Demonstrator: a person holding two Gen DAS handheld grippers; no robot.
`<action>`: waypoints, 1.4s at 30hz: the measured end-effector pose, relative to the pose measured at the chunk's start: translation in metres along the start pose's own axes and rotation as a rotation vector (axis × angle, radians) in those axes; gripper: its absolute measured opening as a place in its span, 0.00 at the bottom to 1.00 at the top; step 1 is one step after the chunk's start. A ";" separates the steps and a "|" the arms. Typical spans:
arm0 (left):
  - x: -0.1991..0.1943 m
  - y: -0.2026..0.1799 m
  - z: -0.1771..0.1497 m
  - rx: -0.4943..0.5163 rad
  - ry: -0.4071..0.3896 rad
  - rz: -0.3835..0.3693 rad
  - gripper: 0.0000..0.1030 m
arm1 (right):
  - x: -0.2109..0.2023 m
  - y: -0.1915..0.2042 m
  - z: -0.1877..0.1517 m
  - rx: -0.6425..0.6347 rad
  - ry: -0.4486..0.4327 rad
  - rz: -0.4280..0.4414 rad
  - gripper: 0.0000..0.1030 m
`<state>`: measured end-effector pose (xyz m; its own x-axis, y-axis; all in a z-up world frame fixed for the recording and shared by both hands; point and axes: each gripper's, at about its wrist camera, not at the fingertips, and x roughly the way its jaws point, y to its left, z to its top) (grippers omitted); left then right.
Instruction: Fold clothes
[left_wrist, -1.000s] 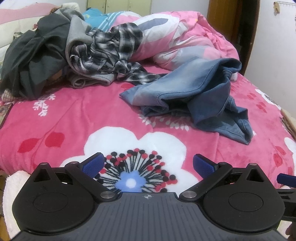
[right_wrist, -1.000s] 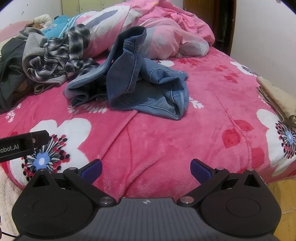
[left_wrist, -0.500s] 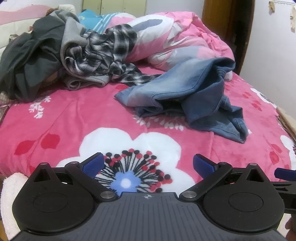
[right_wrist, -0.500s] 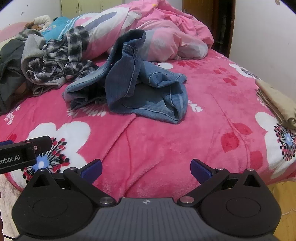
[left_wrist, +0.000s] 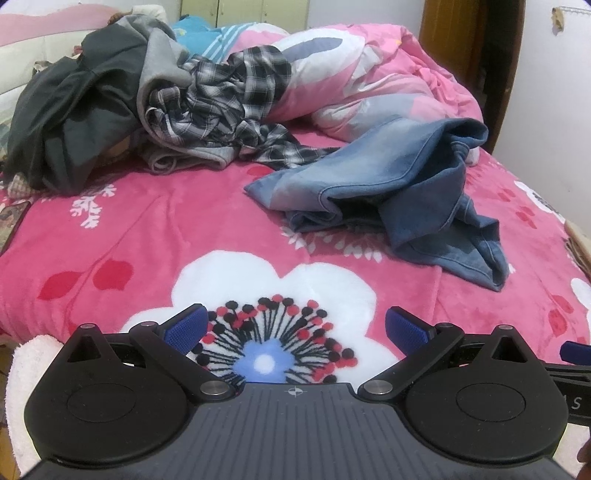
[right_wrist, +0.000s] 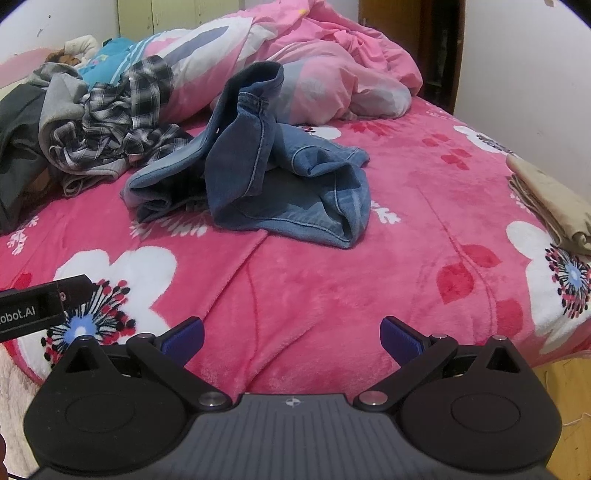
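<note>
Crumpled blue jeans (left_wrist: 399, 192) (right_wrist: 273, 181) lie in a heap in the middle of the pink flowered bed cover (left_wrist: 147, 236) (right_wrist: 369, 288). Behind them to the left sits a pile of clothes: a black-and-white plaid shirt (left_wrist: 236, 99) (right_wrist: 122, 114), a grey garment (left_wrist: 162, 74) and a dark one (left_wrist: 74, 110). My left gripper (left_wrist: 295, 328) hovers open over the near edge of the bed, well short of the jeans, nothing between its blue pads. My right gripper (right_wrist: 291, 336) is also open and empty, near the bed's front edge. The left gripper's body (right_wrist: 37, 310) shows at the right wrist view's left edge.
A bunched pink quilt (left_wrist: 369, 74) (right_wrist: 332, 66) fills the back of the bed. A folded beige garment (right_wrist: 550, 199) lies at the bed's right edge. A wall (right_wrist: 517, 55) and a dark wooden door frame (left_wrist: 472, 55) stand to the right. A white fluffy cloth (left_wrist: 26, 369) sits at lower left.
Both grippers have shifted slightly, so the jeans and the clothes pile sit a little differently in each view. Both stay open, and no garment has moved.
</note>
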<state>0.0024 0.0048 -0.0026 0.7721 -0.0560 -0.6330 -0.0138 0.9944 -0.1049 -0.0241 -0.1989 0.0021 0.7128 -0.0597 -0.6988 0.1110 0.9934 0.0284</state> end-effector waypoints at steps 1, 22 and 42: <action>0.000 0.000 0.000 -0.001 0.000 0.000 1.00 | 0.000 0.000 0.000 0.001 -0.001 0.001 1.00; 0.003 0.000 -0.002 0.014 0.007 0.007 1.00 | 0.000 -0.001 0.002 0.007 -0.005 0.001 1.00; 0.004 0.001 -0.003 0.014 0.008 0.003 1.00 | 0.001 0.000 0.005 0.005 -0.009 0.004 1.00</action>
<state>0.0030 0.0055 -0.0076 0.7673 -0.0533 -0.6391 -0.0076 0.9957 -0.0921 -0.0200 -0.1995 0.0052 0.7196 -0.0563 -0.6921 0.1114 0.9932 0.0350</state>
